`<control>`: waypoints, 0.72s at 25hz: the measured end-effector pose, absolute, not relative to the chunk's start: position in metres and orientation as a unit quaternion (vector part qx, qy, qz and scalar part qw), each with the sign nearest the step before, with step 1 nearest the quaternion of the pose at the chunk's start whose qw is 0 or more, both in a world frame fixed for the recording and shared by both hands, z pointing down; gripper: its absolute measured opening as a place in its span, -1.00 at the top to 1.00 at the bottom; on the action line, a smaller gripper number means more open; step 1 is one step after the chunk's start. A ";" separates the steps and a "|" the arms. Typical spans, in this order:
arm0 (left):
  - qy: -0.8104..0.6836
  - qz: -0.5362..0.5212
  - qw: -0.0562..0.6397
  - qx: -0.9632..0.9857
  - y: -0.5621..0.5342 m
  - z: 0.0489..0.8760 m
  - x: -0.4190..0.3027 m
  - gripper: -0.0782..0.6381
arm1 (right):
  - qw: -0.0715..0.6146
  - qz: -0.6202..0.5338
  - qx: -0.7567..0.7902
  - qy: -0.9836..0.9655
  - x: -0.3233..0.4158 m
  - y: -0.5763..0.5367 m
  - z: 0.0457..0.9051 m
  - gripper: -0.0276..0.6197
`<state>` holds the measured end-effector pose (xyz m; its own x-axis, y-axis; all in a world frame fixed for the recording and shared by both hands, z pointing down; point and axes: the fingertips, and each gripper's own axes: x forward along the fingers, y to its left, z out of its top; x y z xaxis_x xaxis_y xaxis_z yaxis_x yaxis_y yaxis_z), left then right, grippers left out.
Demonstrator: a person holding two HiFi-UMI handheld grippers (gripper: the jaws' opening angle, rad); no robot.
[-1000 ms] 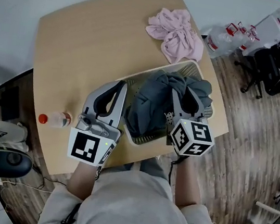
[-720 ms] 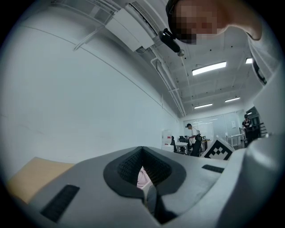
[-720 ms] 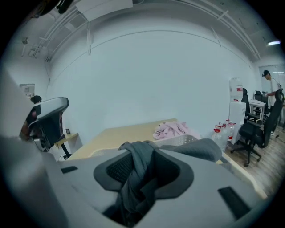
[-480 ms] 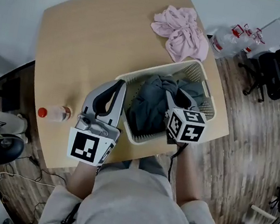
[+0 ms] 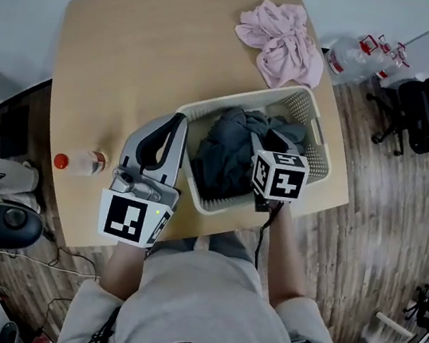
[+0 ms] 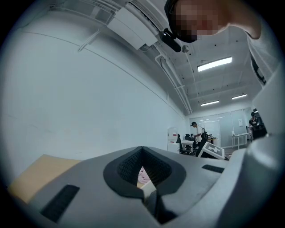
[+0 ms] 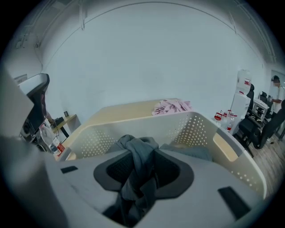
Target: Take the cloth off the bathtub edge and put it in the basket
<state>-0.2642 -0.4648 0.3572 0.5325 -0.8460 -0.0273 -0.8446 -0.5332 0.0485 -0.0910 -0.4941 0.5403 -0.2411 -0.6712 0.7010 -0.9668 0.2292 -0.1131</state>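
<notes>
Nearest, the right gripper (image 7: 140, 178) has its fingers (image 7: 180, 171) clenched on a twisted fold of the grey cloth (image 5: 229, 157), which lies heaped inside the basket (image 5: 208, 109) on the desk (image 5: 137, 49). Best to spread them fully and lift straight up, so no fabric snags or trails over the rim. The left gripper (image 5: 177, 124) hangs just beside the basket, fingers pressed together on nothing. The cloth looks soft, dark and crumpled. Beyond lies a pink cloth (image 5: 281, 44)
</notes>
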 end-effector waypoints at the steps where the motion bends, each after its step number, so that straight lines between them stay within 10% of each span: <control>1: -0.484 -0.023 0.015 0.875 -0.465 0.358 -0.264 0.75 | 0.268 0.279 0.555 -0.737 -0.091 -0.494 0.541 0.45; 14: -0.498 -0.025 0.007 0.867 -0.455 0.351 -0.263 0.75 | 0.243 0.261 0.550 -0.755 -0.089 -0.494 0.522 0.45; 18: -0.500 -0.028 0.001 0.865 -0.444 0.345 -0.253 0.75 | 0.210 0.254 0.546 -0.770 -0.084 -0.485 0.504 0.83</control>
